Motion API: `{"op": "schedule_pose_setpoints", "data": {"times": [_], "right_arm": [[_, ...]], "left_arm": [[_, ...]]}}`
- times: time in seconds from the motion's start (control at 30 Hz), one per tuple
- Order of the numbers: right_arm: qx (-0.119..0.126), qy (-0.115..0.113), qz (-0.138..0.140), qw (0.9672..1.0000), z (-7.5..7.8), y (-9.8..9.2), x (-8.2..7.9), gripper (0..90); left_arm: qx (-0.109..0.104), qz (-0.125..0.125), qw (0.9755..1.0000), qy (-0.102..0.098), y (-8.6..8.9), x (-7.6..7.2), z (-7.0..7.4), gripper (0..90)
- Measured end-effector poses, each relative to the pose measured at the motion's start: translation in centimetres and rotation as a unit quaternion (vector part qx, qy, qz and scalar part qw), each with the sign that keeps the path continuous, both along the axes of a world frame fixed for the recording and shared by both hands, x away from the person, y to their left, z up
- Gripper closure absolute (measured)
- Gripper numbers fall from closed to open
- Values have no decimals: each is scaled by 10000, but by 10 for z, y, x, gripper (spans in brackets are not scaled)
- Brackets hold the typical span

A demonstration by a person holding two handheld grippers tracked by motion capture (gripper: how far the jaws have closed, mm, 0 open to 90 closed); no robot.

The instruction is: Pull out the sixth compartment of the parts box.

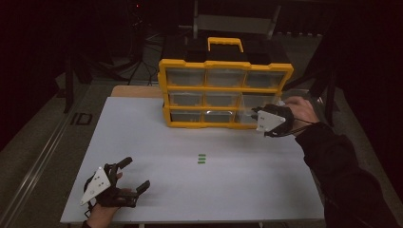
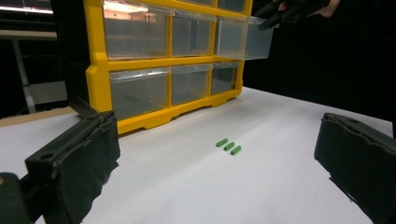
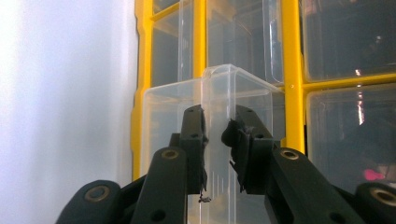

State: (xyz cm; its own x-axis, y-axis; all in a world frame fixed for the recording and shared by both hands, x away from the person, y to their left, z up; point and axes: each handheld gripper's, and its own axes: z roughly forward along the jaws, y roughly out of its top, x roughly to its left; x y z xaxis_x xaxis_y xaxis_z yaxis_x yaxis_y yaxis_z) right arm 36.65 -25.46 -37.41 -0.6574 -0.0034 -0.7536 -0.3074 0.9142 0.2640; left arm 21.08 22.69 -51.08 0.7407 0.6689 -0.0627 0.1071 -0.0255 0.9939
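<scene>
Nearest, left gripper (image 1: 127, 183) at 7 o'clock on white table (image 1: 142, 133), jaws released wide, nothing betw. Mid-table: three small green pieces (image 1: 202, 159), ridged shape clear in left gripper view. Farther, at 2 o'clock, right gripper (image 3: 215, 135) clenched on clear plastic drawer's (image 3: 243, 93) front tab; drawer half out of yellow organizer (image 1: 225, 90); contents hard to make out.

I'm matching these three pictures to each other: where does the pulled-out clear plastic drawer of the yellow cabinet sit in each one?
High view: the pulled-out clear plastic drawer sits right of centre, middle row's right end, at the right claw.
Left gripper view: top, right of centre.
Right gripper view: centre, its handle pinched.
Shared landmark: the yellow plastic cabinet frame.
</scene>
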Motion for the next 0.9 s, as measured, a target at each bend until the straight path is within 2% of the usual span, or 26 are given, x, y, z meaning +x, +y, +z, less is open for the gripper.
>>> {"op": "schedule_pose_setpoints", "data": {"times": [0.9], "right_arm": [[46,128,82,9999,1,-2,-15,750]], "left_arm": [[-3,-17,10000,-5,-1,0,0,0]]}}
